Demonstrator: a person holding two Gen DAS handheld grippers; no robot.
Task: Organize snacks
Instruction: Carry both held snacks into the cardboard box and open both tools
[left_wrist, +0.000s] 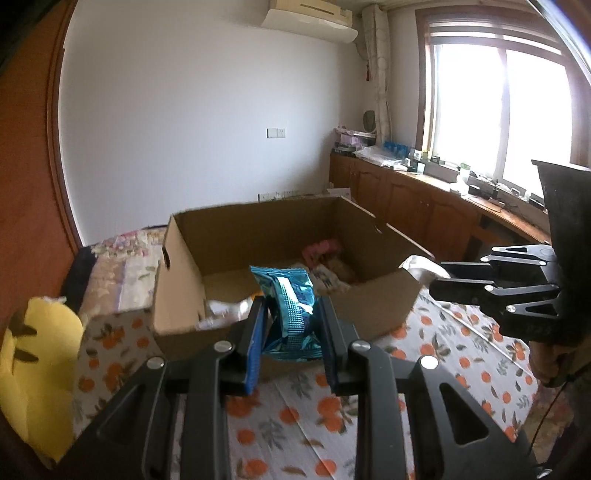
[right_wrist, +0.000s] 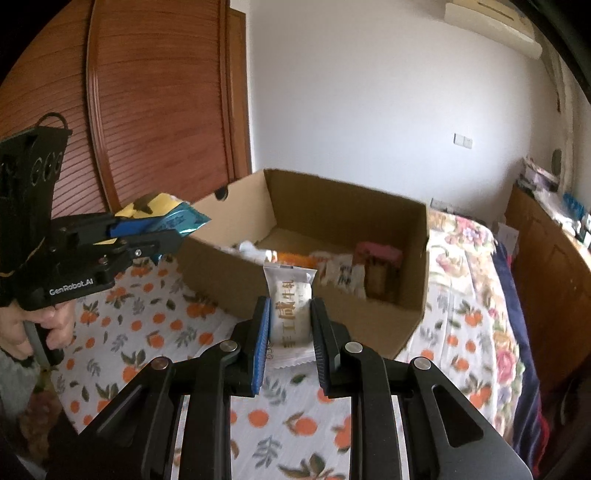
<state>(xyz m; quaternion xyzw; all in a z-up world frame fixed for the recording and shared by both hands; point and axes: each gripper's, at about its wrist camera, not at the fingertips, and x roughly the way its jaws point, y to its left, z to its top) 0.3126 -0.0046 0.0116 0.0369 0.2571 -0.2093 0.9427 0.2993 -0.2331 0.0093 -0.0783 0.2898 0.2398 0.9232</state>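
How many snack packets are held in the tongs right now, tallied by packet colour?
Blue foil packet, in the left tongs: 1
White packet, in the right tongs: 1
Total held: 2
The packets lying in the cardboard box are left out; they overlap too much to count.

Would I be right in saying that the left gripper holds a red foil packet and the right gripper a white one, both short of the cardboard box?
Not quite: the left gripper holds a blue foil packet, as the left wrist view shows. The rest stands: right gripper, white packet, cardboard box.
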